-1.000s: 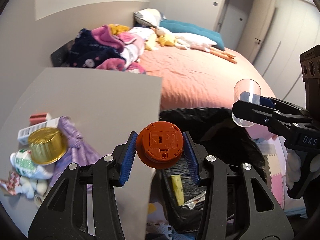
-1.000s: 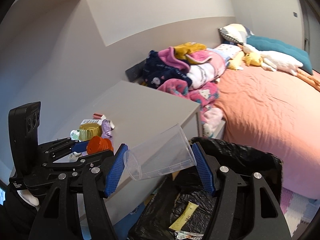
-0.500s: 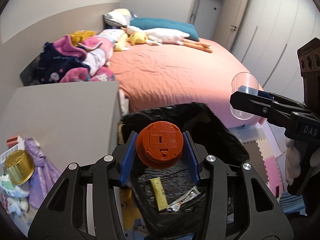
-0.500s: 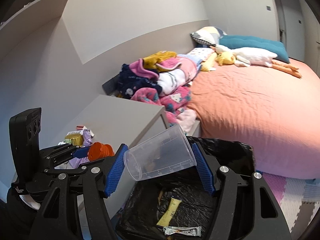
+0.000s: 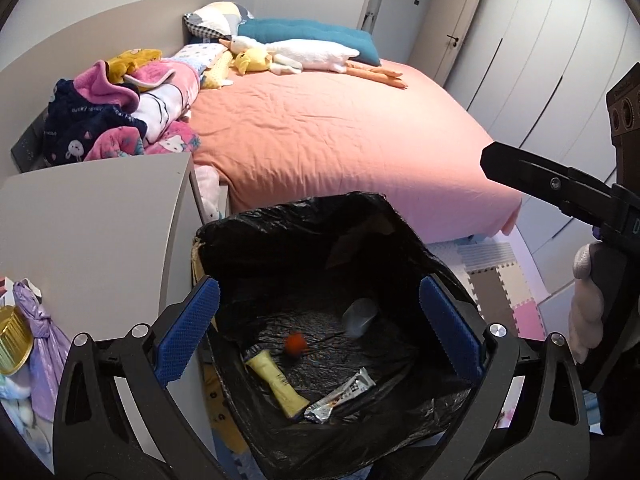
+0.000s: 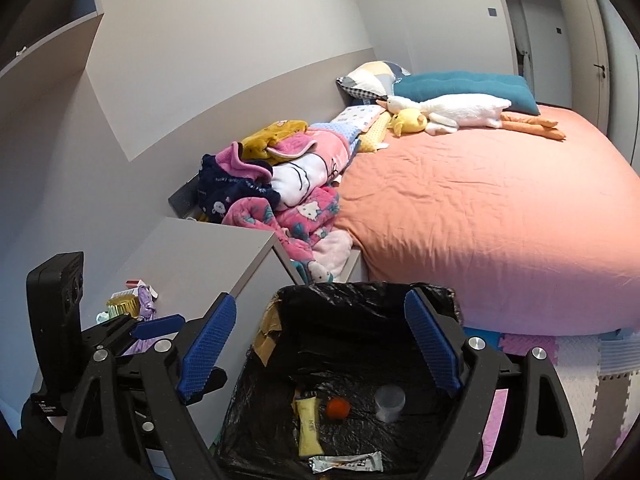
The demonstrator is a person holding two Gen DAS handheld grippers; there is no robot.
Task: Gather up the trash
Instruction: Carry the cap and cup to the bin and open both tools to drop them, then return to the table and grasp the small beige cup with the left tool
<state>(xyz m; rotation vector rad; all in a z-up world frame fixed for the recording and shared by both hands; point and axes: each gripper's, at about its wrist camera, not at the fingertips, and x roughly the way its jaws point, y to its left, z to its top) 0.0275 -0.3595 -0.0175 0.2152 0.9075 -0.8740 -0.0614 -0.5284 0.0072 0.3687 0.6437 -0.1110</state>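
Trash is lying in two places at this moment: some at the bottom of the black-lined bin (image 5: pixel 320 240), and some sitting on the grey side table (image 5: pixel 100 220) to its left. Both grippers are hanging over the bin mouth, the left gripper (image 5: pixel 320 332) and the right gripper (image 6: pixel 320 344) each showing blue pads spread wide with nothing between them. Down in the bag an orange cap (image 5: pixel 296 343), a clear plastic cup (image 5: pixel 359 316), a yellow tube (image 5: pixel 278 382) and a silver wrapper (image 5: pixel 340 394) are resting apart from one another. On the table's near end a gold foil cup (image 6: pixel 122 305), a crumpled purple wrapper (image 6: pixel 145 300) and a small red-and-white box (image 6: pixel 134 282) are crowding together, touching or nearly so; other pale bits beside them are too blurred to name. These leftovers are looking very light, so weight is probably no concern. The foil cup is likely thin and easily crushed, so a gentle squeeze across its ribbed side wall seems wisest. The purple wrapper is looking soft and slick, and pinching a bunched fold near its middle should be holding better than taking an edge. The box seems stiff enough to be gripped across its narrow faces.
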